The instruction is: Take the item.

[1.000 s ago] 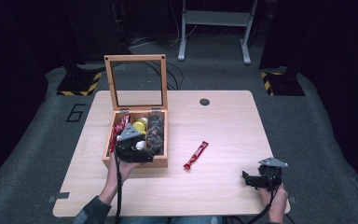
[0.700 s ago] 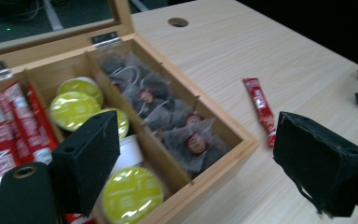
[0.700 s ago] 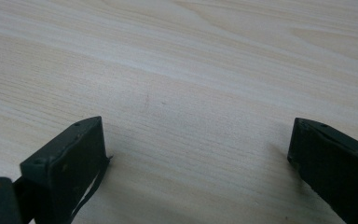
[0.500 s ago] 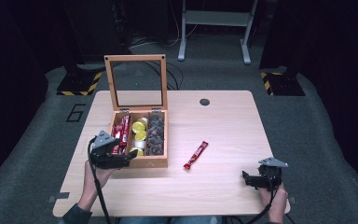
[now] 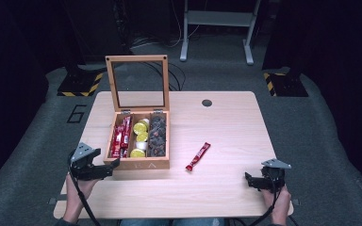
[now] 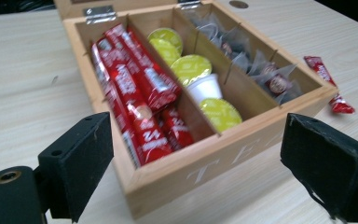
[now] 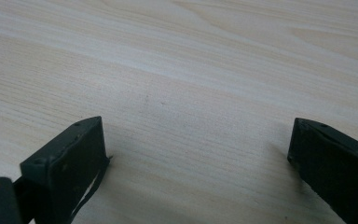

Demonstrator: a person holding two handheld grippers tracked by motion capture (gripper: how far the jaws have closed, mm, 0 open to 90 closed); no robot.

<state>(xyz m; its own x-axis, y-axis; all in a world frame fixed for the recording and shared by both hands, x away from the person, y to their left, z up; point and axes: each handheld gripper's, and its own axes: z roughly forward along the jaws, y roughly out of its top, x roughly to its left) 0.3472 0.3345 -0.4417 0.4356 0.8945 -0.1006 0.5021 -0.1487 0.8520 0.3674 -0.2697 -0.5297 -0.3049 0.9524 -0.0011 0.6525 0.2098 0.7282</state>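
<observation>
Near edge first: our left gripper (image 5: 104, 168) sits off the table's (image 5: 226, 127) near-left corner, jaws spread wide and empty, pointed across at the front-left corner of the wooden box (image 5: 139, 165). Forearm comes in low from the near edge, hand wrapped under the body, grey plate up. Risk there: the jaw tips are just beside the box wall, so a careless push forward shoves the box or rocks the upright lid (image 5: 137, 82).

Our right gripper (image 5: 254, 181) rests near the near-right corner, jaws likewise wide apart with nothing between them, bare wood ahead, hand gripping from below. Little risk there beyond its cable dragging.

Further in: a loose red sachet (image 5: 198, 156) lies flat on the table right of the box, well apart from both grippers. It's thin, so a pinch could skid it.

Box contents: red sachets (image 6: 135, 93) left compartment, yellow-lidded pods (image 6: 191, 70) middle, clear-wrapped bags (image 6: 261, 74) right. Packed tight, so adding one could snag.
</observation>
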